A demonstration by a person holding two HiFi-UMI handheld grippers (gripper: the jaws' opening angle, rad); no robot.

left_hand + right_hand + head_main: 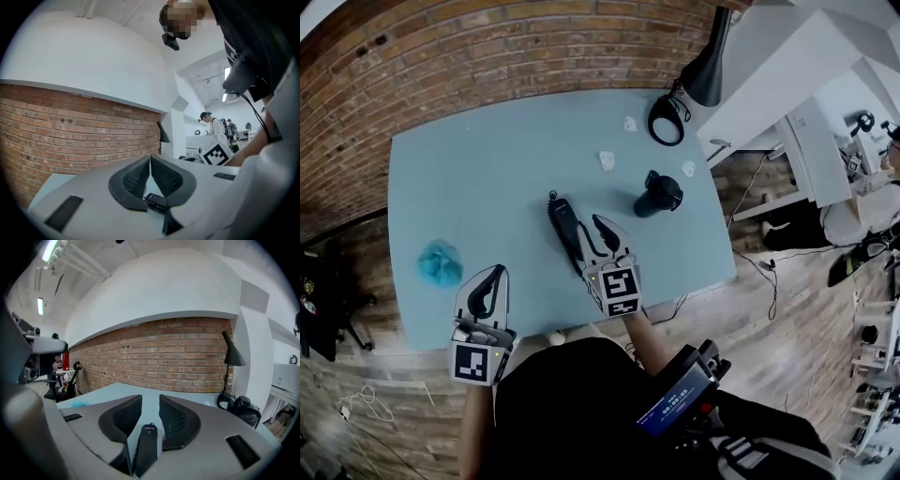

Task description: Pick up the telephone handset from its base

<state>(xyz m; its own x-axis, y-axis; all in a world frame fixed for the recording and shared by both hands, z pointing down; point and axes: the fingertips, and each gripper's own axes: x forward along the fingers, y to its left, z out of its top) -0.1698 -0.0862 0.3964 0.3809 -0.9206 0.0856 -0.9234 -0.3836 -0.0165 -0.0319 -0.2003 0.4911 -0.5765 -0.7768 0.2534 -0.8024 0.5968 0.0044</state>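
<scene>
Hovering nearest: the left gripper (495, 277) is hanging over the near edge of the blue-grey table (487, 159). Its own view is showing the jaws meeting at the tips and clamping nothing.
Right gripper (586, 232): it is reaching further in over the table, and its jaws are standing apart around the near end of the telephone handset (564, 223).
Handset's place: the black handset is lying lengthwise on the middle of the table, pointing away from the person.
Right gripper view only: the handset is sitting low in the gap between the pads, which are not pressing on it. A coiled cord (136, 453) is running along its left side.
Head view only: a turquoise crumpled cloth (441, 264) is lying to the left, well apart from the handset.
Farther right: a black mug-like vessel (658, 195) is standing beside a white scrap (688, 169).
Farthest: a black desk lamp (705, 66) is standing at the far right corner, against the brick wall (487, 47).
</scene>
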